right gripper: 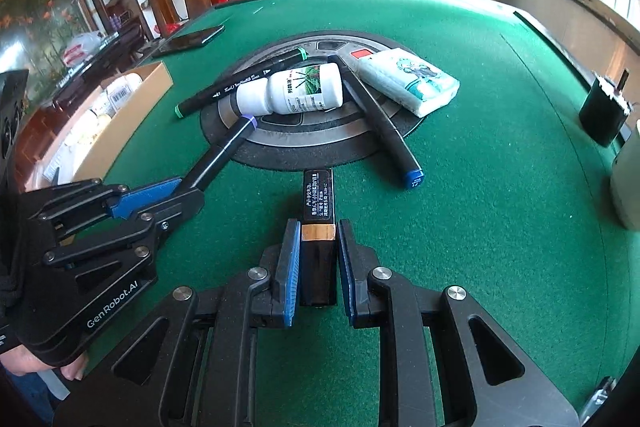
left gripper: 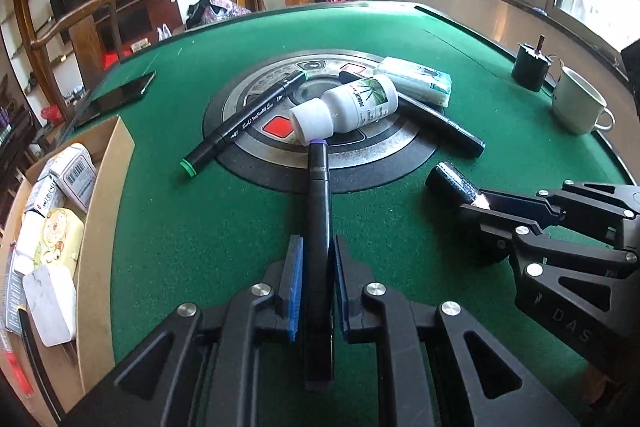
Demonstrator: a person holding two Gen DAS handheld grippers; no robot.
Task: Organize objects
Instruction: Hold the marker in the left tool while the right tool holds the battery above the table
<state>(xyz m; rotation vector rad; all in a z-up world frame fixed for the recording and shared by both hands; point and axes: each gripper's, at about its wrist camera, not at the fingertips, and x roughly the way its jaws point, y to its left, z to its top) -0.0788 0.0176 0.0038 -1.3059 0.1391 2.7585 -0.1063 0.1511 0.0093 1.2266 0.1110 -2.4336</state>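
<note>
The left gripper clamps a purple-capped black marker; the right gripper clamps a black rectangular battery; at nine o'clock the part-filled cardboard box waits; a white plastic bottle, two markers and a tissue pack remain at twelve o'clock.

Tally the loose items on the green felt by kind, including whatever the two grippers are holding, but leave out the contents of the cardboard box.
Markers: 3, green-capped, blue-capped, purple-capped in the left gripper
White bottle: 1
Tissue pack: 1
Black battery in the right gripper: 1
Phone: 1
White mug: 1
Black motor-like part: 1
Total: 9
</note>
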